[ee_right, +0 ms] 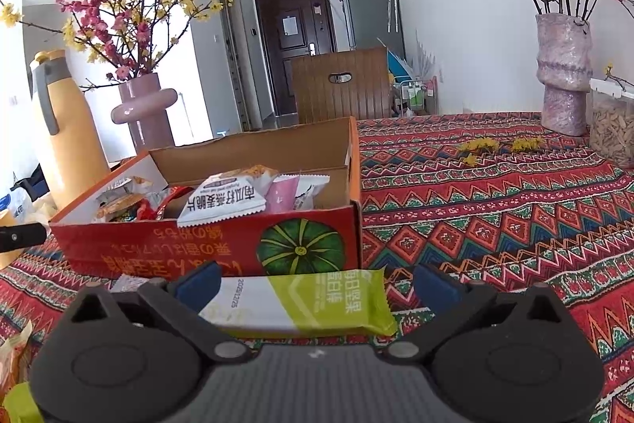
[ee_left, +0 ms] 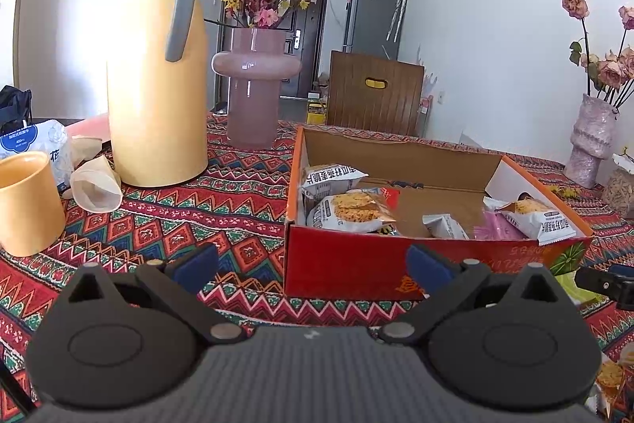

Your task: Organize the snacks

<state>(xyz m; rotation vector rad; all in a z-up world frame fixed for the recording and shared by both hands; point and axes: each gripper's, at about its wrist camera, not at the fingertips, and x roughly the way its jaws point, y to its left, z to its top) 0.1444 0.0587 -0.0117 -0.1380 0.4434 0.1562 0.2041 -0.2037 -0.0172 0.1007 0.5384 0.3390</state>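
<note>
Patterned tablecloth (ee_right: 495, 224) underfoot. Right gripper (ee_right: 315, 286) spread wide, green-and-white snack bar (ee_right: 317, 304) lying flat between its fingers, ungripped, just before the red cardboard box (ee_right: 206, 244). Left gripper (ee_left: 313, 266) wide open, empty, before the box. Snack packets (ee_left: 348, 211) inside. Yellow thermos (ee_left: 158, 86) beyond-left.

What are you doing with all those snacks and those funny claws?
A person is tidying snack packets into the red cardboard box on the patterned tablecloth. Several packets already lie inside. The right hand-held gripper is open around a green and white snack bar that lies on the cloth in front of the box, not yet gripped. The left hand-held gripper is open and holds nothing, near the box's front.
</note>
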